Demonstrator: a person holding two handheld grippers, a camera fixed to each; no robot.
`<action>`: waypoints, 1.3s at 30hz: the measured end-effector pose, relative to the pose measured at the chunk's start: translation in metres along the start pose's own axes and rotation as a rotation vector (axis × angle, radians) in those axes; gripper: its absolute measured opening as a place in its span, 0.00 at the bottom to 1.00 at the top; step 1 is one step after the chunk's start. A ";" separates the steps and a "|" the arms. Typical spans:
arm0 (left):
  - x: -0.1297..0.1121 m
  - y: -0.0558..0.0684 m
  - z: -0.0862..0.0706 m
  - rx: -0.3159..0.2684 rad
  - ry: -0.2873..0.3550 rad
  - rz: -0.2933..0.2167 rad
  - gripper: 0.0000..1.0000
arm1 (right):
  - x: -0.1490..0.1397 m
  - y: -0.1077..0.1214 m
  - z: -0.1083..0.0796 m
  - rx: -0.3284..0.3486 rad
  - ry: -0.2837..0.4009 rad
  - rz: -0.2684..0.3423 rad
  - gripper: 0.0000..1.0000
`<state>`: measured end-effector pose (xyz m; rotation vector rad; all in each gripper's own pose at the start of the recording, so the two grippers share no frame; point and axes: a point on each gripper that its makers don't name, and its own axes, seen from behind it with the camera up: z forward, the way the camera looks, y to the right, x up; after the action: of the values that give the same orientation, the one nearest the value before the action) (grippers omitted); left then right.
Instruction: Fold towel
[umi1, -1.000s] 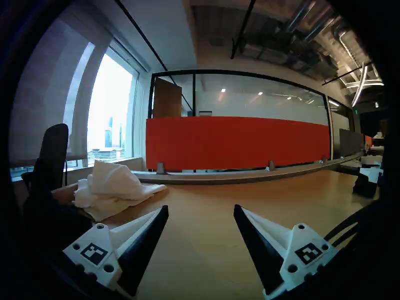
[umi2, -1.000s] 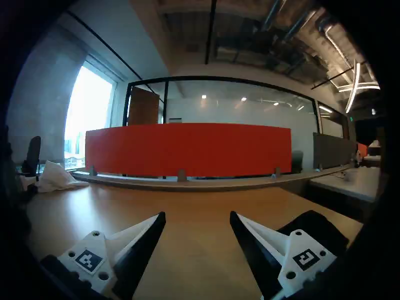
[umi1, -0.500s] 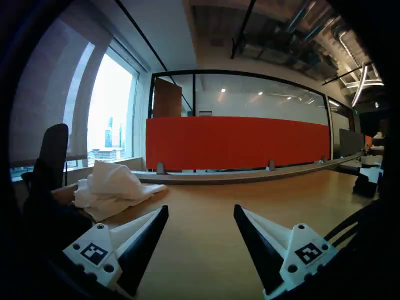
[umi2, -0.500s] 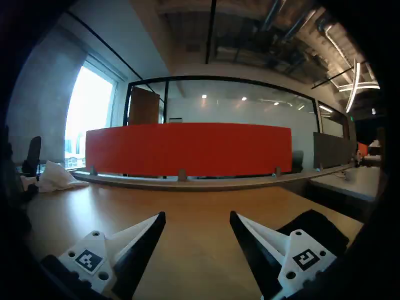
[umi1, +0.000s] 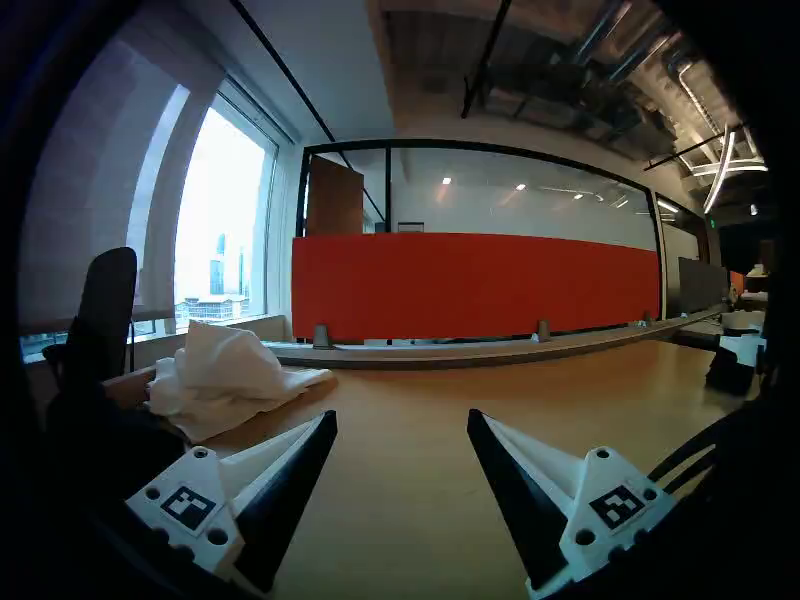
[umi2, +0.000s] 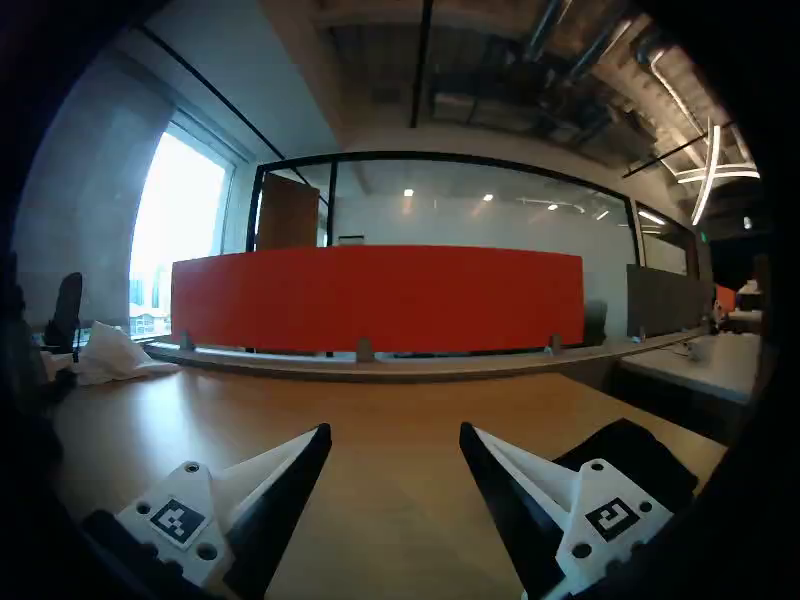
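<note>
A crumpled white towel (umi1: 225, 380) lies in a heap on the wooden desk (umi1: 420, 470) at the left, ahead of and to the left of my left gripper (umi1: 402, 418). That gripper rests low over the desk, open, with nothing between its fingers. In the right gripper view the same towel (umi2: 112, 357) is small and far off at the left edge. My right gripper (umi2: 395, 430) is also open and empty, low over the bare desk (umi2: 400, 440). At the right edge of the left gripper view, the other gripper (umi1: 735, 355) sits on the desk.
A red divider panel (umi1: 470, 285) runs along the desk's far edge, with a glass wall behind it. A black chair back (umi1: 100, 330) stands left of the towel by the window. A dark object (umi2: 630, 460) lies on the desk near my right gripper's right finger.
</note>
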<state>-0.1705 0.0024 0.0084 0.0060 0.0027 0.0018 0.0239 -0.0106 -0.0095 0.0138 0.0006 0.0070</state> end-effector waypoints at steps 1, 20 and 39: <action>0.000 0.000 0.000 0.000 0.000 0.000 0.97 | 0.000 0.000 0.000 0.000 0.000 0.000 0.99; -0.004 0.000 0.001 0.000 0.001 -0.001 0.97 | 0.001 0.000 0.000 0.000 0.000 0.000 0.99; -0.004 -0.001 0.002 0.000 0.001 -0.002 0.97 | 0.001 0.000 0.000 0.000 0.000 0.000 1.00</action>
<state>-0.1743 0.0017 0.0105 0.0059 0.0039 -0.0003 0.0250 -0.0103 -0.0097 0.0137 0.0005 0.0071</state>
